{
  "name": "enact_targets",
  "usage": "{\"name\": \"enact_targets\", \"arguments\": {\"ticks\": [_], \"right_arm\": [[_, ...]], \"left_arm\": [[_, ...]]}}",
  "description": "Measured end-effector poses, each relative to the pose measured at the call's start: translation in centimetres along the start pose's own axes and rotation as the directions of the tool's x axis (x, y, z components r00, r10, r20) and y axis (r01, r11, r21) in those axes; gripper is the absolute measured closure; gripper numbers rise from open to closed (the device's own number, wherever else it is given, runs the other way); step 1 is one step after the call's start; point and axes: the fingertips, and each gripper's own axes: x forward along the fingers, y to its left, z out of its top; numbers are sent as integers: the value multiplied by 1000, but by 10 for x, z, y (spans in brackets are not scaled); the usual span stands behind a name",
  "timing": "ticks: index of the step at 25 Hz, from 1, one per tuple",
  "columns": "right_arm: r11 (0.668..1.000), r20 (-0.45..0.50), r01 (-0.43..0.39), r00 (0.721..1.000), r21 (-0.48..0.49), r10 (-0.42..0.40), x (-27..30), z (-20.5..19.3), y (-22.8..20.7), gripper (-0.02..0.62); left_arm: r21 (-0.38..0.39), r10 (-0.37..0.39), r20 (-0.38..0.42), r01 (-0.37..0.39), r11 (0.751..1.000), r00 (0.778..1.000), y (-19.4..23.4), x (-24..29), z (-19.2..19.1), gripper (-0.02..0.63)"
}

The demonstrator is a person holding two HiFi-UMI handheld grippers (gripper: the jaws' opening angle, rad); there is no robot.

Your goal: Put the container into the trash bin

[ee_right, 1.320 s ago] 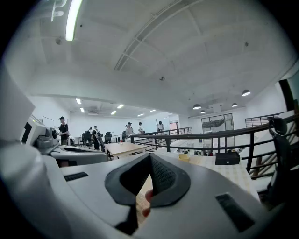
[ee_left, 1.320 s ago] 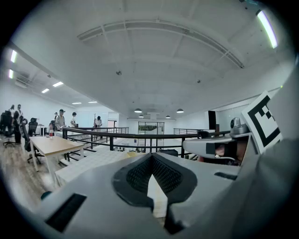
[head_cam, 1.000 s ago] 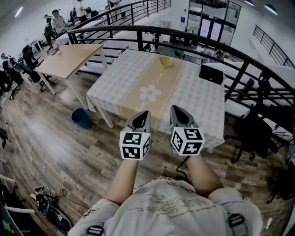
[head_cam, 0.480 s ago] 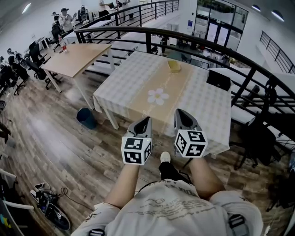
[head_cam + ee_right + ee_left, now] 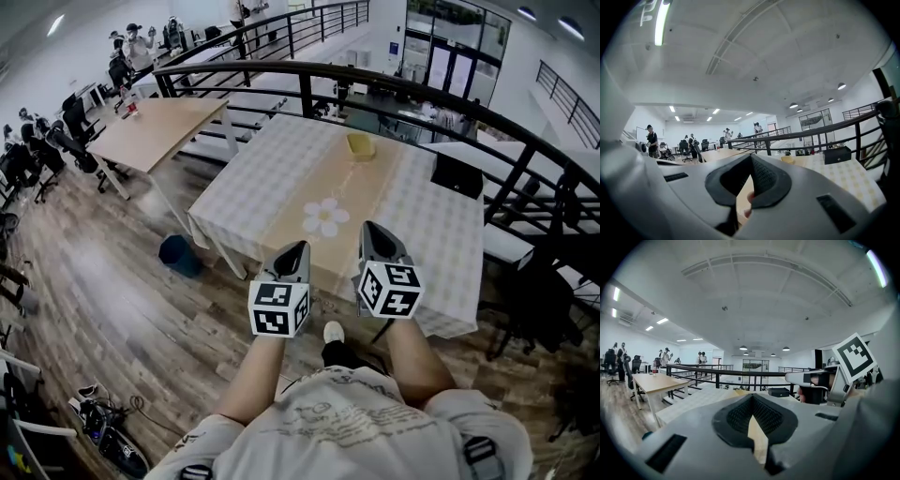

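Table (image 5: 272, 178): container (image 5: 361, 145) near its far edge, trash bin (image 5: 178, 255) on floor (image 5: 112, 300) off left corner. Left gripper (image 5: 298, 247) and right gripper (image 5: 368, 229) closed, empty; a long reach may shove container off.

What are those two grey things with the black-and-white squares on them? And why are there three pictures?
Those are two grabbing tools. A person holds the left gripper and the right gripper, one in each hand. The cubes with the squares are part of them. One picture comes from a camera on the person's head, looking down. The other two come from little cameras that ride on each gripper and look along its jaws. Both pairs of jaws are closed and hold nothing. Ahead stands a table with a checked cloth. On it are a yellow container, a black box and a white flower shape. A blue trash bin stands on the floor beside the table.
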Motion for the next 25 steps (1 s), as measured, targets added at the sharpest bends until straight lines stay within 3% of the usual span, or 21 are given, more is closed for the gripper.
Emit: {"name": "enact_targets", "arguments": {"ticks": [15, 25], "right_arm": [[1000, -80, 7, 997, -14, -8, 184, 22, -99, 595], [1000, -158, -13, 987, 0, 12, 263, 13, -142, 595]], "left_arm": [[7, -38, -49, 38, 999, 998, 51, 198, 45, 601], [-21, -39, -114, 37, 999, 993, 74, 279, 40, 601]]}}
